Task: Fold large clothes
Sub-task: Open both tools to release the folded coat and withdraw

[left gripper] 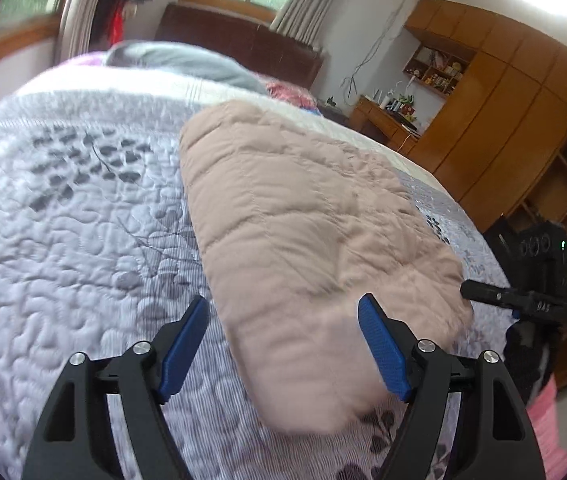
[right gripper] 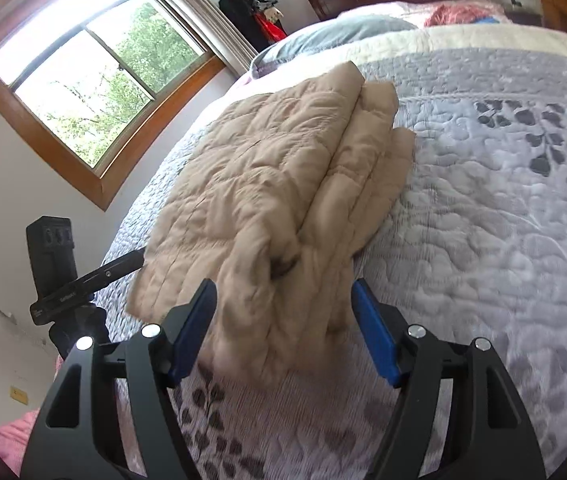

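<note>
Folded beige quilted jacket (left gripper: 303, 220) lies on the bed's grey leaf-print quilt (left gripper: 63, 208). Left gripper (left gripper: 283, 344): jaws open, holding nothing. Right gripper (right gripper: 283, 332): jaws open either side of the jacket's near end; contact unclear, image blurred.

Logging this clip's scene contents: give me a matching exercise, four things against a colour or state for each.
Things:
1. quilted garment
2. bedspread
3. left gripper
4. pillow

Colour or state:
A. grey, at the head of the bed
B. open, holding nothing
C. beige, folded into layers
D. pale lilac with dark leaf print

Pairs: 1-C, 2-D, 3-B, 4-A
</note>
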